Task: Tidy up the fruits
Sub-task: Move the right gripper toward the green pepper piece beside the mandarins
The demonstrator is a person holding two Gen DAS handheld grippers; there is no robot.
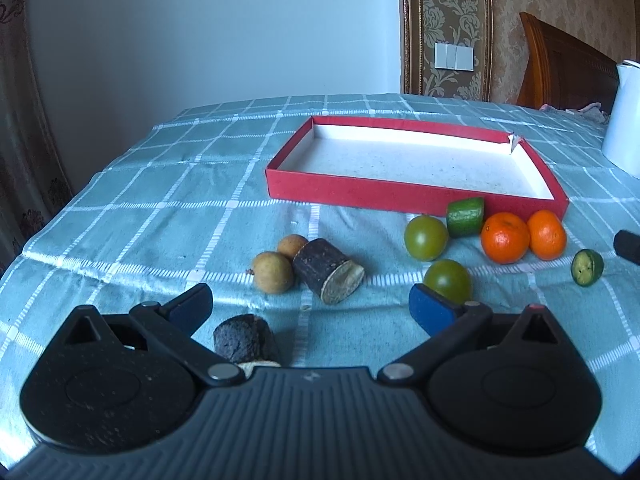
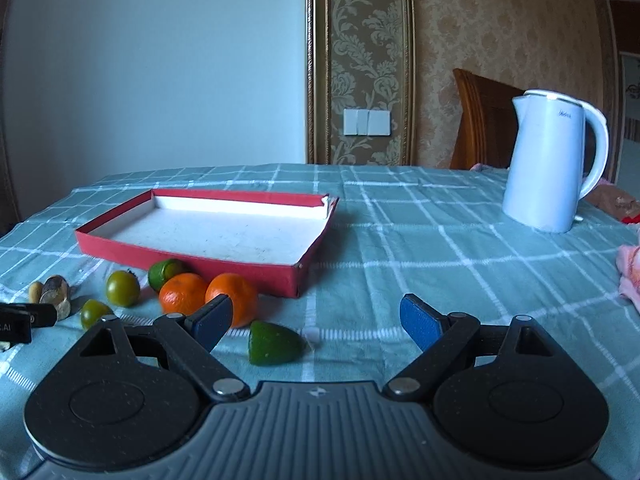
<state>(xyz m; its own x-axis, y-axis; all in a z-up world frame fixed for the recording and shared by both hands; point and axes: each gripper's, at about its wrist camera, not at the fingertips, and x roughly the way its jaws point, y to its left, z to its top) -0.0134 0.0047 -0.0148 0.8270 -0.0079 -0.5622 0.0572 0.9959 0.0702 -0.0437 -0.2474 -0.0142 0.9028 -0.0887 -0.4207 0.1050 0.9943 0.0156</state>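
Note:
An empty red tray [image 1: 344, 192] with a white floor lies on the checked cloth; it also shows in the right wrist view [image 2: 132, 254]. In front of it lie two oranges [image 1: 505, 238], two green tomatoes [image 1: 425, 237], a cucumber piece [image 1: 465, 217], a small green half fruit [image 1: 587, 267], two longans [image 1: 273, 272] and two dark sugarcane pieces [image 1: 328, 271]. My left gripper [image 1: 312, 306] is open and empty above the near sugarcane piece [image 1: 245, 338]. My right gripper [image 2: 316, 320] is open and empty; a green piece [image 2: 274, 344] lies between its fingers, beside the oranges [image 2: 232, 292].
A white electric kettle [image 2: 548, 160] stands at the back right of the table. A pink cloth [image 2: 630, 272] lies at the right edge. A wooden chair back [image 2: 480, 120] and a wall stand behind the table.

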